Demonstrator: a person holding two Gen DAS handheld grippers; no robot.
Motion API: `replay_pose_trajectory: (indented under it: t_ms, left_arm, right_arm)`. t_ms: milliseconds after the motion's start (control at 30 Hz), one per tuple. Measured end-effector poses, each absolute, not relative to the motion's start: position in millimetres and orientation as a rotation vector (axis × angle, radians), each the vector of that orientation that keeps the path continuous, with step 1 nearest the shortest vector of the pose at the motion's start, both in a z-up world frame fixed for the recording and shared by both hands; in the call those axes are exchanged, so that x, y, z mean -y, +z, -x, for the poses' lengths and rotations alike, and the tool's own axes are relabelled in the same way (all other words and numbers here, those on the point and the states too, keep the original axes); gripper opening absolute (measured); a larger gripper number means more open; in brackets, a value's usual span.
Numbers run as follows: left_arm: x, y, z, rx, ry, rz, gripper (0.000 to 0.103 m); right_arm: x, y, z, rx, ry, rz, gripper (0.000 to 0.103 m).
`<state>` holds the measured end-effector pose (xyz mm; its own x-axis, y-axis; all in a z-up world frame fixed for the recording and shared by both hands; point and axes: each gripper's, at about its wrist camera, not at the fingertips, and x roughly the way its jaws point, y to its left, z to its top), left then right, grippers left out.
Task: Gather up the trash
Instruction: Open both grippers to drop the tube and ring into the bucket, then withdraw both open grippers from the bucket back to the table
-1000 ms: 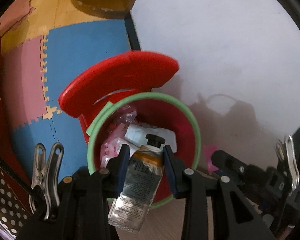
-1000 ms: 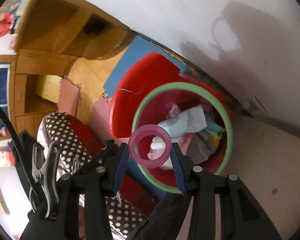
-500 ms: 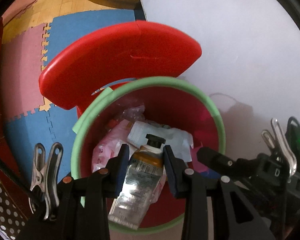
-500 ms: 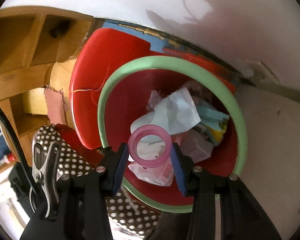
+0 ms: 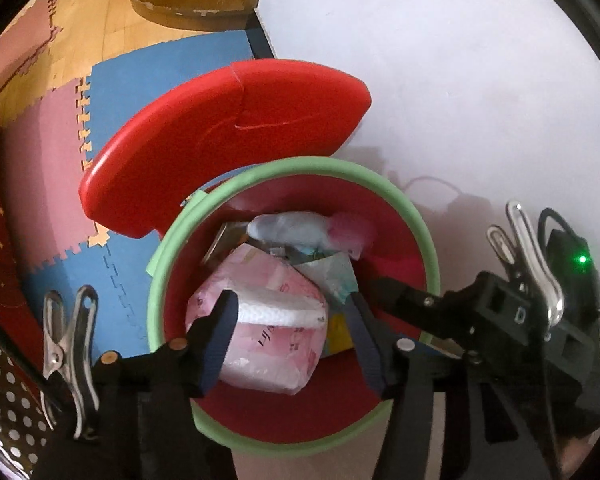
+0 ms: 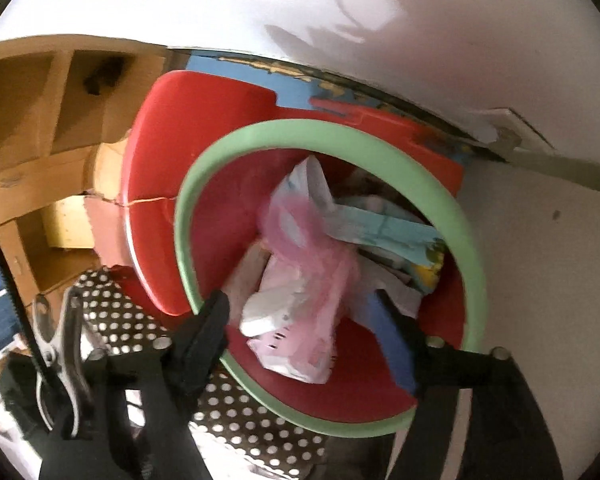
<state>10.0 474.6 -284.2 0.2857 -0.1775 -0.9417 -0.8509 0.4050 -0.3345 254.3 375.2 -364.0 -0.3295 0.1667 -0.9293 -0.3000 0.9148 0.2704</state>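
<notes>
While both point down into the bin (image 5: 420, 224), the left gripper (image 5: 288, 332) and right gripper (image 6: 304, 316) are opening, gripping nothing. Beyond, a blurred pink ring (image 6: 296, 228) sits among the trash (image 5: 268, 320); the lid (image 5: 220, 136) stands behind.

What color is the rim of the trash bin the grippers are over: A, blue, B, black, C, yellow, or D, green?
D: the bin has red walls topped by a pale green rim, seen as a green ring in both wrist views.
</notes>
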Motion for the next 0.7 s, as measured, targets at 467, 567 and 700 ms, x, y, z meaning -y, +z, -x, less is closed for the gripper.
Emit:
replay_pose_trajectory:
  t_ms: [467, 567, 700]
  left_arm:
    - [-497, -201, 4, -1.223, 0.626, 0.969, 0.061]
    - [-498, -175, 8, -1.233, 0.641, 0.906, 0.061]
    - [-493, -128, 11, -1.231, 0.638, 0.772, 0.061]
  right_arm:
    - [-401, -283, -226, -1.705, 0.626, 0.136, 0.083]
    - [-410, -255, -217, -1.639, 0.694, 0.196, 0.083]
    - [-413, -227, -206, -1.614, 0.768, 0.170, 0.083]
